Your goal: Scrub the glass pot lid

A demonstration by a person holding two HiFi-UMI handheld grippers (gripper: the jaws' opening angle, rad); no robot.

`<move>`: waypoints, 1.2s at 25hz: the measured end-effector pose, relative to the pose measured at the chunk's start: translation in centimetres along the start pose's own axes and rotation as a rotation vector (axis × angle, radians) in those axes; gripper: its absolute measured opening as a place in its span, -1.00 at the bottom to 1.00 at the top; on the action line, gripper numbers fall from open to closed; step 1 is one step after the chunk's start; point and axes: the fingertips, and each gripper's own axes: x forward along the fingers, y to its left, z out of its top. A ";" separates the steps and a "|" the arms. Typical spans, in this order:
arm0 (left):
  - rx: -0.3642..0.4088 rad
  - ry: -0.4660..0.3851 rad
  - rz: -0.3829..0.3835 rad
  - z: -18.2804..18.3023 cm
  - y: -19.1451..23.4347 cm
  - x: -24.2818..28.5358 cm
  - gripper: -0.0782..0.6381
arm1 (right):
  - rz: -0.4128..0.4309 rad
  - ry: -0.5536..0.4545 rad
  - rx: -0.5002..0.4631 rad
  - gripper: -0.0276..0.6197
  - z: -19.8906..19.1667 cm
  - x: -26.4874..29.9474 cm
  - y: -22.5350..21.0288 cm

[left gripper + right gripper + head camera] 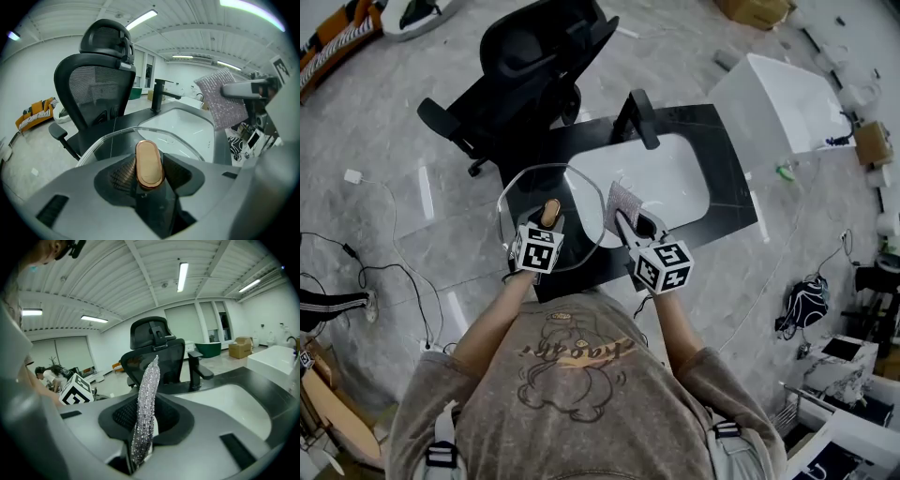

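Your scene is bright and evenly lit by ceiling strip lights (182,276), with soft, faint shadows. Both gripper views bend strongly and darken at their round edges; your head view is sharp.

Copper lid knob (149,164), silver glittery cloth (146,394), black faucet (639,117)

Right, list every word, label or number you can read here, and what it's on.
On the shirt: script word over a cartoon figure, too blurred to read.
On the cubes of the left gripper and right gripper: black-and-white square markers, no letters.
On the glass pot lid and scrub cloth: no print visible.
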 end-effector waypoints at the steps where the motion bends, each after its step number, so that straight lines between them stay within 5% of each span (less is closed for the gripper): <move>1: -0.002 0.000 0.006 0.0 0.0 0.0 -0.24 | 0.037 0.016 -0.026 -0.65 0.4 1.2 0.0; 10: -0.080 -0.022 0.083 -0.1 0.2 0.1 -0.26 | 0.525 0.274 -0.370 -0.65 1.8 14.6 7.2; 19: -0.129 -0.058 0.182 -0.2 0.6 -0.1 -0.26 | 1.068 0.743 -0.799 -0.66 -5.5 19.2 16.8; 26: -0.155 -0.048 0.204 -0.3 0.5 -0.1 -0.25 | 1.233 0.982 -0.958 -0.66 -10.2 18.7 19.6; 30: -0.154 -0.042 0.202 -0.3 0.5 -0.1 -0.25 | 1.265 1.033 -0.930 -0.66 -11.1 18.6 21.2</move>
